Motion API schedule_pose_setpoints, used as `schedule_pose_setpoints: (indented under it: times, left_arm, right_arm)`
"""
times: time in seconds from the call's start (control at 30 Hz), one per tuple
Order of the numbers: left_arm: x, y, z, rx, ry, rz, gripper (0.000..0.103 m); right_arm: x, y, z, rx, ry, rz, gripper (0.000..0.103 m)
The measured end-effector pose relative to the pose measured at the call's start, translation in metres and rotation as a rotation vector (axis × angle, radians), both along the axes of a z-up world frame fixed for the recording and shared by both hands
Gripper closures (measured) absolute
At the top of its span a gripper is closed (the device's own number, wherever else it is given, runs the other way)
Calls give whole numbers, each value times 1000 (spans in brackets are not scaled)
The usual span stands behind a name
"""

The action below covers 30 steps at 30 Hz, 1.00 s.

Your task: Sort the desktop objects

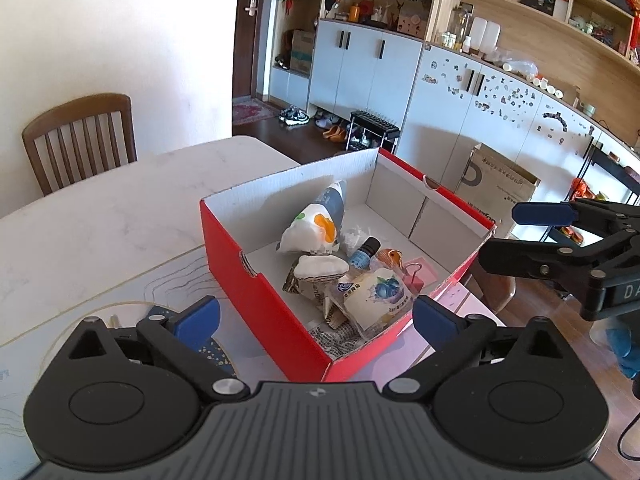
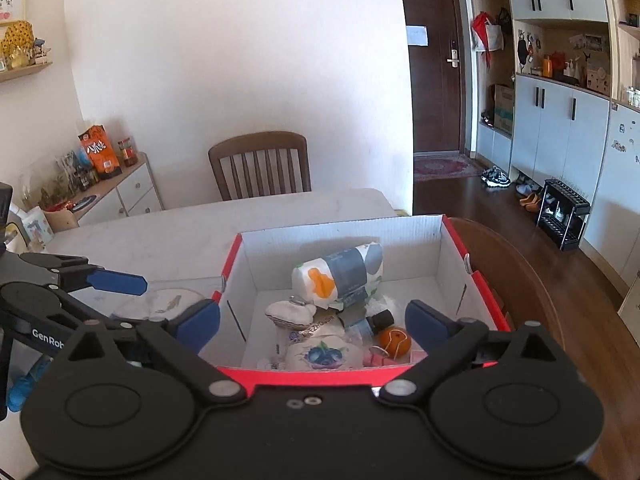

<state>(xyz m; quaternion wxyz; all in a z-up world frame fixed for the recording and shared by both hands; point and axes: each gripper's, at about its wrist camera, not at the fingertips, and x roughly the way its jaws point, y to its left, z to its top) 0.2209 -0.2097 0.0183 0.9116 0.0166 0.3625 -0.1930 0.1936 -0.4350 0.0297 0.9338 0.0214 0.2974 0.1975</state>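
White marble desk (image 1: 100, 220) carries a red shoebox (image 1: 256, 300) holding gathered snack packets, while both grippers, left (image 1: 316, 316) and right (image 2: 312, 326), hover empty, fingers spread wide

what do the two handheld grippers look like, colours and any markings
Both the left gripper and the right gripper are black, with round pivot housings, silver screws, linked arms and blue fingertip pads. One body carries white lettering beginning GenRob. A blue glove shows behind the right one.
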Motion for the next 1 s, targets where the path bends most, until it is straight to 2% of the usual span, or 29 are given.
schedule_pose_setpoints:
  times: [0.6,0.87,1.0]
  left_arm:
    - [-31,3,3,28,-24,-7,0]
    - [-39,1,8,39,-88,15,0]
    - [-40,0,7,45,-91,26,0]
  right_arm:
    - [-37,-1,3,49,-12,-20,1]
    - [-44,1,3,47,-23,-28,1]
    - [-46,1,2,49,-27,-26,1]
